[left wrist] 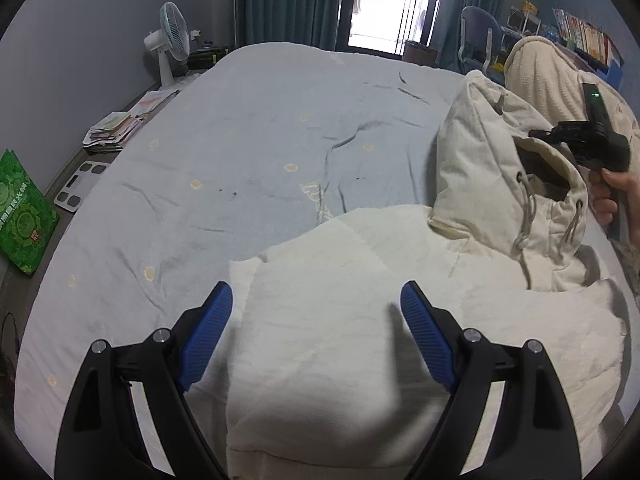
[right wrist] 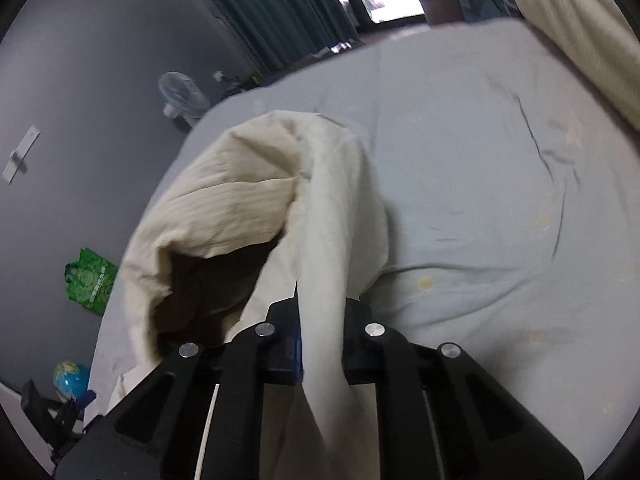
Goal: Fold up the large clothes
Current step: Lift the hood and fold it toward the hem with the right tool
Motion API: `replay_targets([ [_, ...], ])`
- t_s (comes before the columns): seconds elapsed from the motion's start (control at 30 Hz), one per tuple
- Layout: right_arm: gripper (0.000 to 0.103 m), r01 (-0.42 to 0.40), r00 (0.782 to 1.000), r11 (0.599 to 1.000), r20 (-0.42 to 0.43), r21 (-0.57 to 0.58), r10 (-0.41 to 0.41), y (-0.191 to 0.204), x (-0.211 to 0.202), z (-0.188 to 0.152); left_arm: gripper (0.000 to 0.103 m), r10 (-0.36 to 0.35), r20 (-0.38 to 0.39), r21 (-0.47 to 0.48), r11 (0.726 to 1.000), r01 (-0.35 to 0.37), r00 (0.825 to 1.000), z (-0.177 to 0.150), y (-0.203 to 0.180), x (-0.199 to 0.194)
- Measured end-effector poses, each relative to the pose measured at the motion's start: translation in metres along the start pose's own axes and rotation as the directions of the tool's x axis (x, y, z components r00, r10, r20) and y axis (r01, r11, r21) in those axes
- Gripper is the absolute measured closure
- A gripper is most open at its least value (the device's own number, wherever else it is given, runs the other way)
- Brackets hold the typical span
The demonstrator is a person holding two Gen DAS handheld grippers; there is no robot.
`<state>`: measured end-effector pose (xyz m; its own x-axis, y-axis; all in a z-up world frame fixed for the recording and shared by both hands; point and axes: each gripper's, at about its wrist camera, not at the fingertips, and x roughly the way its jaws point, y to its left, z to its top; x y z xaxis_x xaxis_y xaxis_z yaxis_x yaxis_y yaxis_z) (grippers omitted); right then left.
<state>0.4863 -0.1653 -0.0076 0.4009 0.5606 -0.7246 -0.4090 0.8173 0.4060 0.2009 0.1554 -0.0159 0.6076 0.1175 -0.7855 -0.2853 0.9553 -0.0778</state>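
A cream hooded jacket [left wrist: 360,320] lies on the pale blue bed [left wrist: 240,140]. My left gripper [left wrist: 316,308] is open, with its blue pads just above the flat folded body of the jacket. The right gripper [left wrist: 560,136] shows at the right in the left wrist view, hand-held, lifting the hood [left wrist: 488,168]. In the right wrist view my right gripper [right wrist: 320,312] is shut on a fold of the jacket's hood [right wrist: 280,184], which hangs raised over the bed [right wrist: 480,160].
A white fan [left wrist: 170,40], stacked papers [left wrist: 116,128], a bathroom scale [left wrist: 80,184] and a green bag [left wrist: 24,212] stand along the bed's left side. A cream blanket [left wrist: 552,68], a chair [left wrist: 476,36] and bookshelves are at the far right.
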Motion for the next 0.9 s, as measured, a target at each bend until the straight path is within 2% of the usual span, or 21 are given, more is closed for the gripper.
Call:
replay_targets([
  [0.3,0.093,-0.001,0.986,0.990,0.167,-0.141,0.025,0.064,-0.099,-0.060,0.022,-0.082,0.078,-0.038,0.996,0.085,0.994,0.012,-0.006,-0.036],
  [0.43,0.093,0.021,0.980,0.979,0.197,-0.202,0.020,0.086,-0.129,-0.099,0.022,-0.137,0.112,-0.027,0.990,0.141,0.984,0.016,-0.013,-0.054],
  [0.63,0.093,0.066,0.976,0.960,0.218,-0.273,-0.005,0.108,-0.153,-0.155,0.022,-0.212,0.201,0.051,0.977,0.206,0.956,0.019,-0.029,-0.089],
  [0.73,0.093,0.074,0.975,0.956,0.220,-0.283,-0.010,0.113,-0.157,-0.181,0.022,-0.261,0.239,0.094,0.965,0.245,0.935,0.021,-0.041,-0.102],
  [0.9,0.093,0.073,0.976,0.953,0.218,-0.293,-0.007,0.119,-0.161,-0.215,0.022,-0.330,0.264,0.224,0.935,0.275,0.906,0.018,-0.071,-0.119],
])
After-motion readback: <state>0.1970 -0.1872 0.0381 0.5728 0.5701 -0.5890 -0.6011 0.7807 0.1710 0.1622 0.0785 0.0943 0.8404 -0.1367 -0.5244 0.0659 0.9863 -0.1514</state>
